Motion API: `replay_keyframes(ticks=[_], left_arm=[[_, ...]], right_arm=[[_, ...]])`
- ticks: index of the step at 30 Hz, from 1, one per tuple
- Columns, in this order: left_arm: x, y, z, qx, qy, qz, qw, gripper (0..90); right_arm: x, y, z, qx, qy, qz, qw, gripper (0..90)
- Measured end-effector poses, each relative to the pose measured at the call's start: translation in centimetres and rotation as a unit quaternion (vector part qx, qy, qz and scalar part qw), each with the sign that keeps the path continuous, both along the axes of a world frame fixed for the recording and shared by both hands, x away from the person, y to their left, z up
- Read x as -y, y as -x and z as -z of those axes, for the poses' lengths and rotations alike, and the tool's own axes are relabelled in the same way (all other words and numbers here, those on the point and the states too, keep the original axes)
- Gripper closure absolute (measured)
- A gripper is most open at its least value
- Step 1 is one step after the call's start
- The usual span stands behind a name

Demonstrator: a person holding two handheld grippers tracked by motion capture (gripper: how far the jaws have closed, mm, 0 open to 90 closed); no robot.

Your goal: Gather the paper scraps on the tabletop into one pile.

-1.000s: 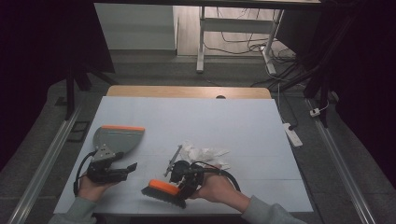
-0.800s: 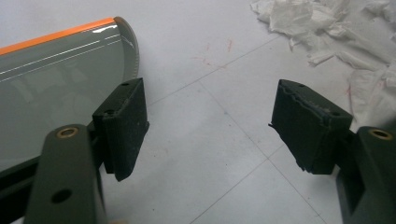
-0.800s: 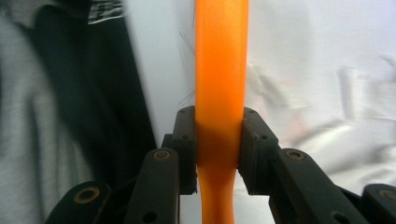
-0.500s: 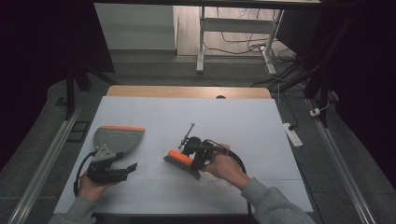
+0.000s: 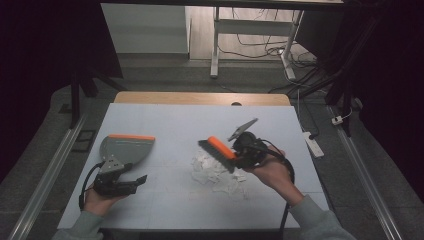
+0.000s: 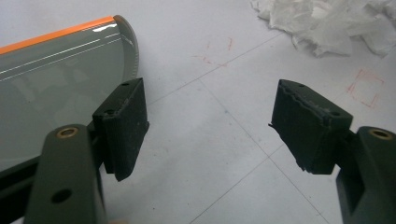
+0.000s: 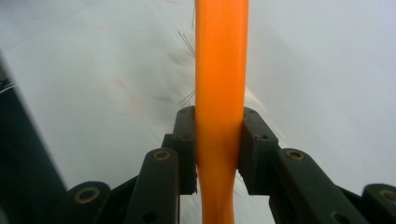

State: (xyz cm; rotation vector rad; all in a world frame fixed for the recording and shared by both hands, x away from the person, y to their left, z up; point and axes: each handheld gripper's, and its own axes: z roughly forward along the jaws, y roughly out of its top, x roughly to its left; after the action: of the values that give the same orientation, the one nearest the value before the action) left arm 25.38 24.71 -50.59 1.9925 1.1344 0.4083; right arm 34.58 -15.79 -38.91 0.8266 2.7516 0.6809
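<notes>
Pale blue tabletop (image 5: 165, 120) carries torn paper scraps (image 5: 215, 172) near centre, where the right gripper (image 5: 239, 150), clamped on an orange-handled brush (image 5: 217, 152), sweeps them toward nine o'clock, probably for the dustpan (image 5: 125, 149) beside the gaping, empty left gripper (image 5: 132, 181).
</notes>
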Motion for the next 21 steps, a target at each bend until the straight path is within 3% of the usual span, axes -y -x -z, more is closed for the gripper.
replay_keyframes(ticks=[2,4,7,9,13,18,19,21], left_arm=[[0.1,-0.1,0.0,-0.001,-0.001,0.002,1.0000,27.6],[0.1,-0.1,0.0,-0.001,-0.002,0.004,1.0000,27.6],[0.5,-0.3,0.1,-0.002,-0.008,0.010,0.9999,27.4],[0.6,-0.3,0.0,-0.002,-0.009,0.012,0.9999,27.4],[0.5,-0.3,0.1,-0.003,-0.007,0.008,0.9999,27.3],[0.5,-0.3,0.1,-0.003,-0.010,0.008,0.9999,27.3],[0.6,-0.3,0.1,-0.003,-0.011,0.008,0.9999,27.2],[0.5,-0.2,0.1,-0.003,-0.009,0.009,0.9999,27.3]], right_arm=[[2.3,-0.4,0.5,-0.006,0.007,0.048,0.9988,70.6],[4.4,-0.9,1.4,-0.005,0.023,0.096,0.9951,70.6],[6.3,-2.4,3.2,-0.014,0.056,0.140,0.9884,70.6],[6.5,-3.5,4.2,-0.030,0.062,0.156,0.9853,70.6],[4.2,-4.9,5.4,-0.054,0.061,0.144,0.9862,70.6],[-0.9,-5.6,6.0,-0.042,0.089,0.096,0.9905,70.6],[-1.6,-5.6,5.9,-0.043,0.081,0.094,0.9914,70.6],[-2.4,-5.5,5.6,-0.052,0.043,0.081,0.9944,70.6]])
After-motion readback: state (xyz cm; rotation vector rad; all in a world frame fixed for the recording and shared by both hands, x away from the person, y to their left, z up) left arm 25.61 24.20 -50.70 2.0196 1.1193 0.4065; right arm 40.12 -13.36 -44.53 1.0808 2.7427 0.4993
